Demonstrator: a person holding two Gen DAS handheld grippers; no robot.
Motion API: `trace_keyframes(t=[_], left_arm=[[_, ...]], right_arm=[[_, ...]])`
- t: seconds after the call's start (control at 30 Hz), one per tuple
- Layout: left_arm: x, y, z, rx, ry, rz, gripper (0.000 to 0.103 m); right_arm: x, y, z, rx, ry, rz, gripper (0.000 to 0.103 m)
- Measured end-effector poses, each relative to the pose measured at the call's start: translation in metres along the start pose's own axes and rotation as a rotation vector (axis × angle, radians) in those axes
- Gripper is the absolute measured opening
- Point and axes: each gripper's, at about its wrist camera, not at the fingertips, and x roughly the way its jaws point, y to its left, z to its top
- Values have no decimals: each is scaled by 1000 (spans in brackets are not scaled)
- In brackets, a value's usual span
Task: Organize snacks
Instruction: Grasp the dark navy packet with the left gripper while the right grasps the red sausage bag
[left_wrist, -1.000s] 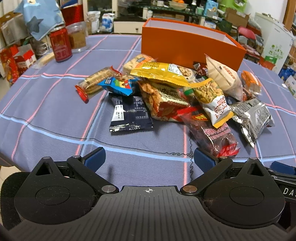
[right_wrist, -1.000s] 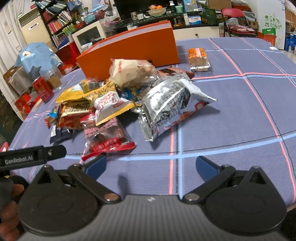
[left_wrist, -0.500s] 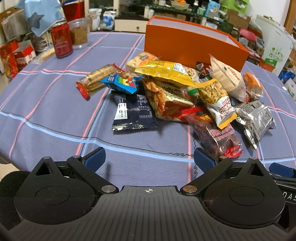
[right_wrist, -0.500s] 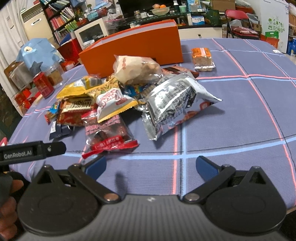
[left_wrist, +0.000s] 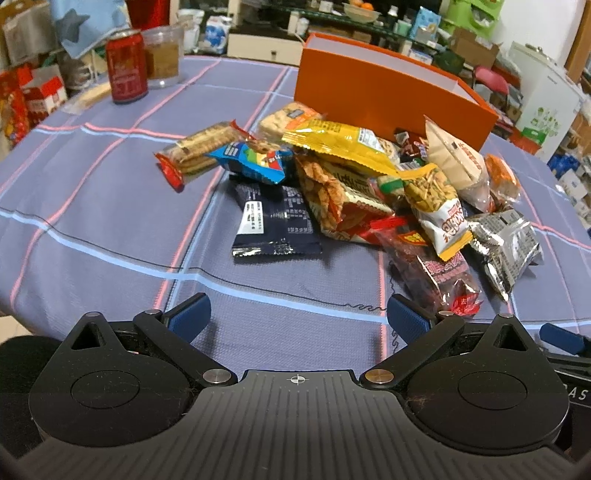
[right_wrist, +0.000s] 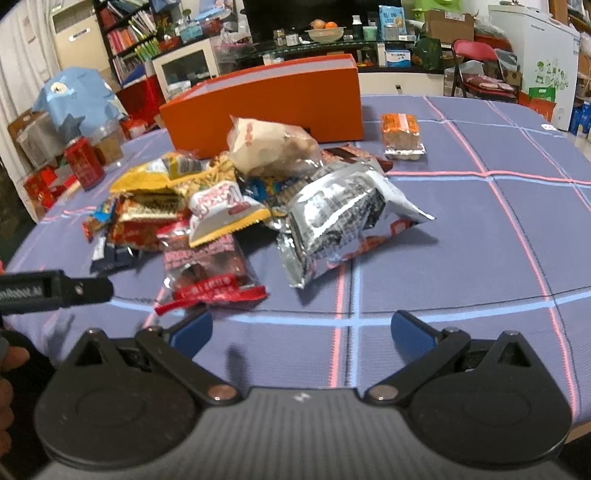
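Both handheld grippers hover over the near edge of a table, jaws spread wide and gripping nothing: the left gripper (left_wrist: 297, 317) faces a heap of snack packets (left_wrist: 354, 192) at 12 o'clock, its right fingertip just beside a dark red packet (left_wrist: 436, 273), while the right gripper (right_wrist: 301, 328) sits with its left fingertip near that same packet's red-sealed end (right_wrist: 210, 288). The pile spreads across a blue-grey tablecloth (left_wrist: 110, 206) lined in pink and pale blue. A navy packet (left_wrist: 273, 221) lies flat at the pile's near side, a clear sleeve of biscuits (left_wrist: 199, 147) at 10 o'clock, a yellow bag (left_wrist: 332, 140) on top, and a silver foil bag (right_wrist: 332, 218) at the right edge. An open orange box (left_wrist: 384, 92) stands behind the heap at 12 o'clock. One orange-wrapped cracker pack (right_wrist: 400, 136) lies apart, at 1 o'clock in the right wrist view. A red can (left_wrist: 125, 66) and a clear cup (left_wrist: 162, 55) stand at the table's far left corner. Behind, the room is crowded with shelves, cartons and a red folding chair (right_wrist: 476, 62).
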Motion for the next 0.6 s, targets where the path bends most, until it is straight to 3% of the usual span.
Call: trace_keyframes(t=[0.27,0.43,0.6], left_arm=[[11,23,18,-59,10,-133,73],[8,44,29,-92,-33,-132,71],[1,54,39,-102,-72,-145,69]], right_arm=[[-12,10,26,24,-47,35,102],[-4,39,40,-42,-50,151,102],[23,57,42,-103,-8,184,102]])
